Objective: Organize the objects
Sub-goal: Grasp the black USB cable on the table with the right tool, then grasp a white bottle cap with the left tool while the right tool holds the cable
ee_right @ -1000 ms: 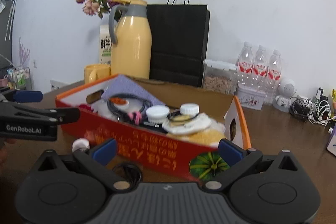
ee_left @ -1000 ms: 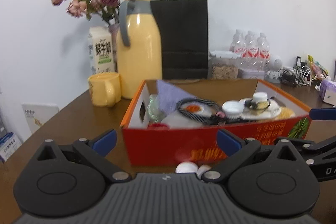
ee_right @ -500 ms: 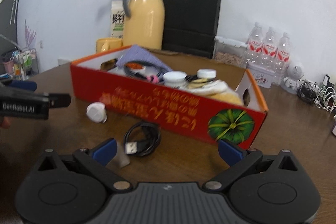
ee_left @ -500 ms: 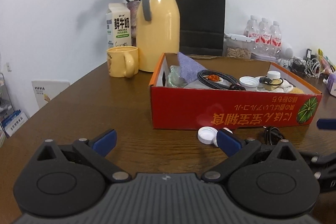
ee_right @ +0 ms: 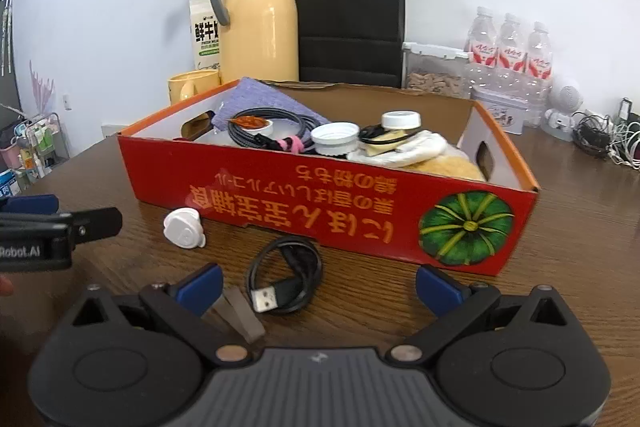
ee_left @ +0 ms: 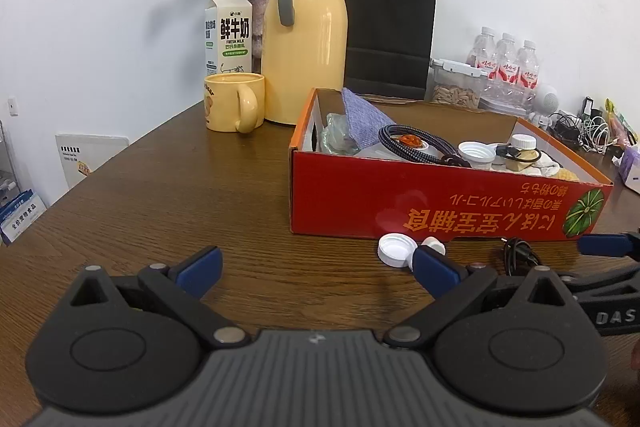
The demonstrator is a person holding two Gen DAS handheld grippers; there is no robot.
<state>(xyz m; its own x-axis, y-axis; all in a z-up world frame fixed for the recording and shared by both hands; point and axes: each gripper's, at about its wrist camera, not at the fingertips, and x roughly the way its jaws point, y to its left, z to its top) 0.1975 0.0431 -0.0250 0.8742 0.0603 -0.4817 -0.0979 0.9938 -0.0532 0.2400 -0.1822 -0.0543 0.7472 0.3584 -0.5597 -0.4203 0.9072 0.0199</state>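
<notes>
Both grippers have backed away from the box (ee_right: 320, 203); left gripper (ee_left: 316, 267) and right gripper (ee_right: 318, 285) are spread, empty. The cable (ee_right: 286, 275) plug points near.

2 wrist cameras look low across a brown table (ee_left: 168, 187), each over its own open fingers. The left camera sits further left, facing the long printed side of a red box (ee_left: 440, 203) from near, the right gripper (ee_left: 608, 247) at its right edge. The right camera faces the same box (ee_right: 320, 195) nearer its pumpkin-printed corner, the left gripper (ee_right: 60, 223) at its left edge. Both views share the box, a white cap (ee_left: 395, 250) (ee_right: 183, 233), a black cable (ee_left: 518, 255) (ee_right: 286, 275), a yellow jug (ee_left: 306, 39) (ee_right: 258, 19) and a black bag (ee_left: 390, 31) (ee_right: 352, 15).
</notes>
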